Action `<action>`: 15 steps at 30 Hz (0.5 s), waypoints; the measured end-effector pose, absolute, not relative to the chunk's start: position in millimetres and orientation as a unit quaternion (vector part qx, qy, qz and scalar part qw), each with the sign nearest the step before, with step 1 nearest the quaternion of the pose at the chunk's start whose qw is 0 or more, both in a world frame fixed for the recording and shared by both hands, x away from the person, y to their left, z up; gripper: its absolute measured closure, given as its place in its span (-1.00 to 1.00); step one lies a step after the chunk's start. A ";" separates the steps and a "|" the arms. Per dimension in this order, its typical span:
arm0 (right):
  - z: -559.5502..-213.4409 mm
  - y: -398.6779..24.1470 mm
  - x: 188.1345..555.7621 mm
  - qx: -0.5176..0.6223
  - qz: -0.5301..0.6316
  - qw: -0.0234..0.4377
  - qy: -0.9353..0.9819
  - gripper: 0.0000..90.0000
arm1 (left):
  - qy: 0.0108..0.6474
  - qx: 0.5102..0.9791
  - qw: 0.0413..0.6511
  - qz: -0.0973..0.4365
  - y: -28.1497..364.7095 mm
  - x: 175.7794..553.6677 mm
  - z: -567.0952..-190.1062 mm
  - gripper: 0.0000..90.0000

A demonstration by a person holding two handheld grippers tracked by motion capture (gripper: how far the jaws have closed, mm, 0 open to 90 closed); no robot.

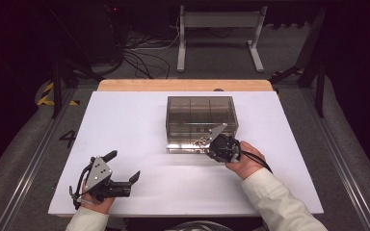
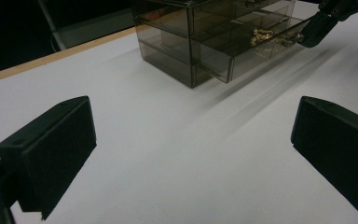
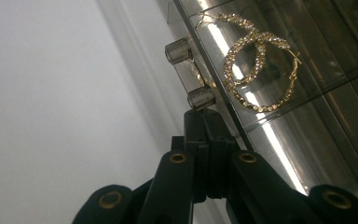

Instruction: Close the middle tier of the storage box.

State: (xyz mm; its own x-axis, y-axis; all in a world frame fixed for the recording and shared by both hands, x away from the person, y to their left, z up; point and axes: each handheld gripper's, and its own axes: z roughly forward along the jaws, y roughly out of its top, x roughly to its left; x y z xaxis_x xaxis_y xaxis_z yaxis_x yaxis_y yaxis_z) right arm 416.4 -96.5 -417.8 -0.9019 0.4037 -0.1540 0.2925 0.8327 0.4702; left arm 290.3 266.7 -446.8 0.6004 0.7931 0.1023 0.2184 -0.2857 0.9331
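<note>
Right gripper [image 3: 204,116] closed at the handle [image 3: 189,74] of a drawer [image 2: 256,44] pulled partly out of the smoky box [image 1: 200,122]. Gold hoop earrings [image 3: 259,63] inside, sharp up close, a glint from above. Left gripper [image 1: 125,171] open, well apart, low over the white table [image 1: 139,125].

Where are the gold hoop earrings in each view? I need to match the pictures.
High view: gold hoop earrings in the smoky clear plastic drawer box's open front drawer, centre.
Left gripper view: upper right, in the pulled-out drawer.
Right gripper view: upper right.
Shared landmark: right gripper at the drawer front.
</note>
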 end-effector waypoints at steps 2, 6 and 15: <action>-417.0 -97.5 418.4 0.189 0.230 0.127 0.946 1.00 | 0.339 0.747 0.493 0.292 266.8 290.3 -446.7 -0.98; -415.8 -99.1 422.4 0.201 0.241 0.132 0.940 1.00 | 0.338 0.747 0.492 0.291 266.8 290.3 -446.7 -0.98; -417.0 -99.6 429.4 0.219 0.251 0.142 0.932 1.00 | 0.339 0.747 0.492 0.291 266.7 290.4 -446.9 -0.98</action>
State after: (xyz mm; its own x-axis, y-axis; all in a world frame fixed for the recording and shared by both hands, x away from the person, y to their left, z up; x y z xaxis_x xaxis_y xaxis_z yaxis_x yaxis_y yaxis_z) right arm 429.4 -99.6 -417.0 -0.8637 0.4796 -0.1552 0.3366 0.7779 0.5306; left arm 290.4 266.7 -446.9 0.6008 0.7929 0.1014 0.2192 -0.2854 0.9330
